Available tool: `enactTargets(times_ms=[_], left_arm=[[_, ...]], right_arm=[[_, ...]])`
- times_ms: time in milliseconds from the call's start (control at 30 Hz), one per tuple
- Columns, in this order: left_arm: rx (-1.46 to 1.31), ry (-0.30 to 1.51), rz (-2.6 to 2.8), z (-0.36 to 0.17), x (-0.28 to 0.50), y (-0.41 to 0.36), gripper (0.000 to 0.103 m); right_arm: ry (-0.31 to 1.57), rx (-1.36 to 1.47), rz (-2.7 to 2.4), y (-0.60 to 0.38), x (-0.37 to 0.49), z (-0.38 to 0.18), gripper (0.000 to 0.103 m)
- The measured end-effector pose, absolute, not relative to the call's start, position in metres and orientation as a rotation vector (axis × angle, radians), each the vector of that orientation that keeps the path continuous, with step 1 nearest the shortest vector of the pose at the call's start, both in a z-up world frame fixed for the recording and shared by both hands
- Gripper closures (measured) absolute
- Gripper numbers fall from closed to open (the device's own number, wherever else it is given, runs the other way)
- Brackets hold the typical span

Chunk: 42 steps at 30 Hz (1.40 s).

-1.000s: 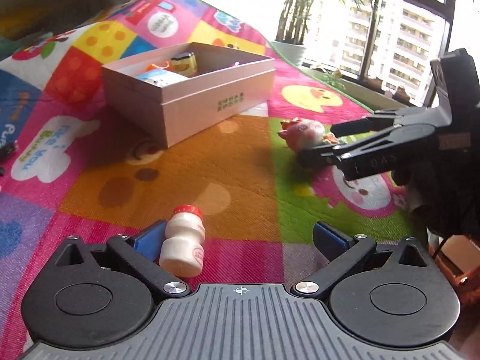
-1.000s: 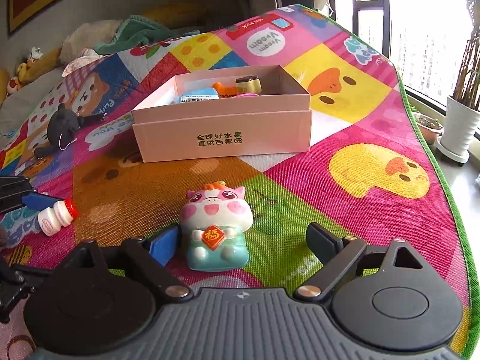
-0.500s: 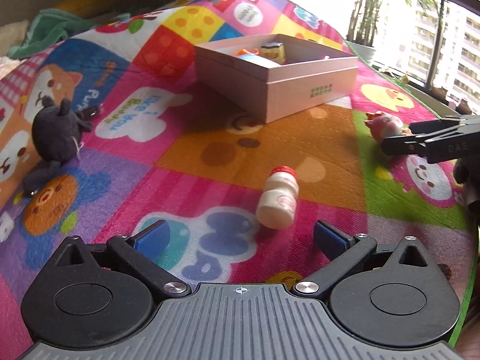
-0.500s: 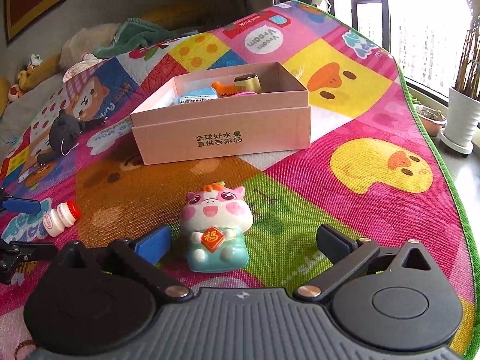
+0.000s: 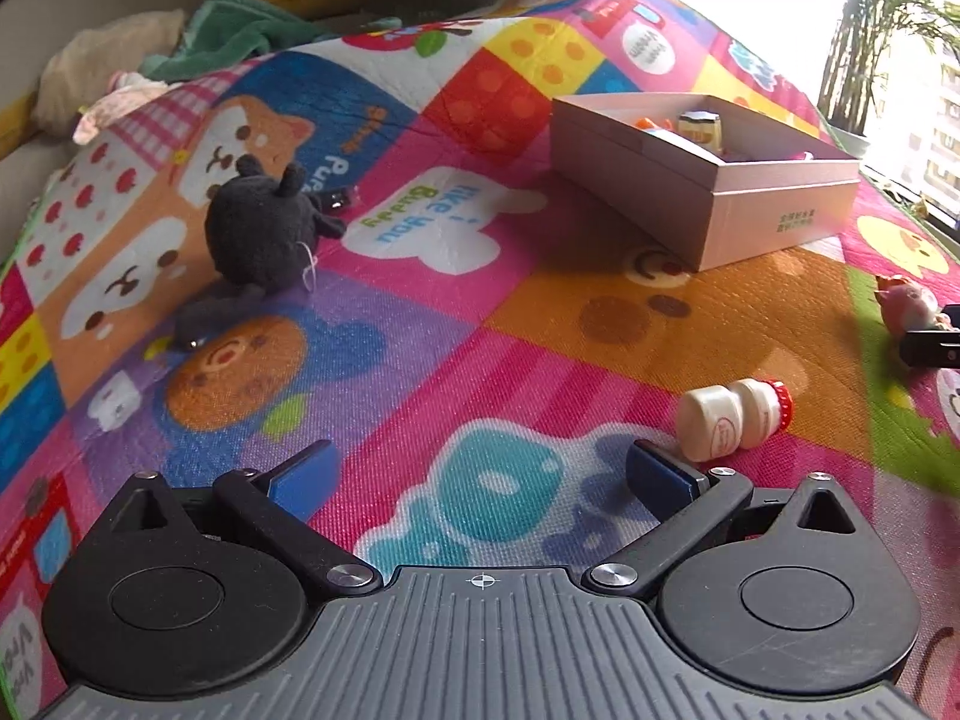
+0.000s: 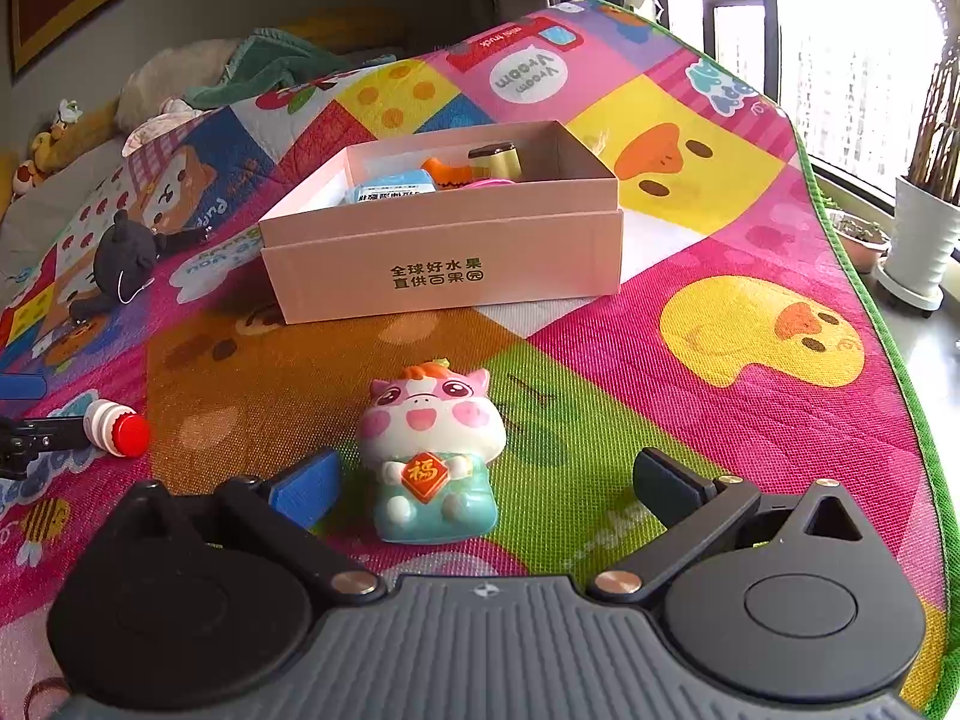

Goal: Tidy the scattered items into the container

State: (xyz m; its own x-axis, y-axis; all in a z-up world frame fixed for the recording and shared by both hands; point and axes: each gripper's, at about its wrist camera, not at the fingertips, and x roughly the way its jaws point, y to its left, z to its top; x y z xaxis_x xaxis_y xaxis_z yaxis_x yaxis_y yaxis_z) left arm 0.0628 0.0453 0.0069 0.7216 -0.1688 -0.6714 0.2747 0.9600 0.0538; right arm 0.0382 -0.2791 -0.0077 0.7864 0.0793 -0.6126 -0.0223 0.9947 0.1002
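Note:
A small white bottle with a red cap point(image 5: 732, 420) lies on its side on the play mat, just outside the right finger of my left gripper point(image 5: 480, 474). That gripper is open and holds nothing. A ceramic cow figurine point(image 6: 432, 456) stands between the wide-open fingers of my right gripper point(image 6: 486, 486), nearer the blue left pad, and neither pad touches it. The pink cardboard box point(image 6: 444, 264) sits beyond it with several items inside. A black plush toy point(image 5: 264, 234) lies at the far left. In the right wrist view, the left gripper point(image 6: 24, 414) shows at the left edge beside the bottle point(image 6: 117, 426).
The colourful mat point(image 6: 750, 420) ends in a green border on the right, with a white plant pot point(image 6: 918, 240) on the floor past it. A green towel point(image 5: 252, 30) and cushions lie at the far end. A small black clip point(image 5: 339, 198) lies by the plush.
My left gripper swung to the left, so the bottle went from beside its left finger to outside its right one. The right gripper's jaws widened around the cow and the hand stayed put.

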Motion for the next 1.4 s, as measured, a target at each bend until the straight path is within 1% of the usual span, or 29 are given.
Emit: enactTargets(times_ms=[167, 433, 700, 867, 900, 933, 967, 1000, 1033, 1067, 1100, 1167, 1267, 1400], left_arm=[[0.038, 0.768, -0.344, 0.009, 0.043, 0.035, 0.000], [0.052, 0.744, -0.315, 0.005, 0.032, -0.011, 0.000], [0.063, 0.723, -0.280, 0.005, 0.033, -0.017, 0.000], [0.077, 0.658, -0.301, 0.011, 0.036, -0.025, 0.000], [0.081, 0.642, -0.296, 0.013, 0.038, -0.027, 0.005], [0.085, 0.633, -0.289, 0.015, 0.039, -0.028, 0.026], [0.089, 0.632, -0.285, 0.015, 0.041, -0.029, 0.036], [0.088, 0.636, -0.285, 0.016, 0.042, -0.030, 0.037], [0.085, 0.639, -0.288, 0.015, 0.042, -0.029, 0.030], [0.085, 0.638, -0.290, 0.015, 0.042, -0.029, 0.028], [0.090, 0.637, -0.292, 0.015, 0.041, -0.030, 0.026], [0.091, 0.641, -0.296, 0.014, 0.041, -0.030, 0.026], [0.084, 0.652, -0.295, 0.012, 0.043, -0.029, 0.028], [0.085, 0.675, -0.299, 0.009, 0.046, -0.029, 0.038]], right_arm=[[0.664, 0.090, 0.056, -0.279, 0.038, -0.008, 0.000], [0.664, 0.089, 0.056, -0.279, 0.038, -0.008, 0.000], [0.690, 0.007, 0.076, -0.266, 0.041, -0.008, 0.000], [0.683, 0.026, 0.082, -0.269, 0.039, -0.007, 0.000], [0.681, 0.030, 0.083, -0.270, 0.039, -0.008, 0.000], [0.679, 0.034, 0.084, -0.270, 0.039, -0.007, 0.000], [0.678, 0.037, 0.084, -0.271, 0.039, -0.007, 0.000], [0.677, 0.040, 0.086, -0.271, 0.038, -0.007, 0.000], [0.676, 0.043, 0.087, -0.272, 0.038, -0.007, 0.000], [0.675, 0.046, 0.088, -0.272, 0.038, -0.007, 0.000], [0.674, 0.048, 0.089, -0.273, 0.038, -0.007, 0.000], [0.672, 0.053, 0.091, -0.273, 0.038, -0.007, 0.000], [0.671, 0.057, 0.092, -0.274, 0.038, -0.007, 0.000], [0.688, 0.034, 0.069, -0.271, 0.040, -0.007, 0.000]])
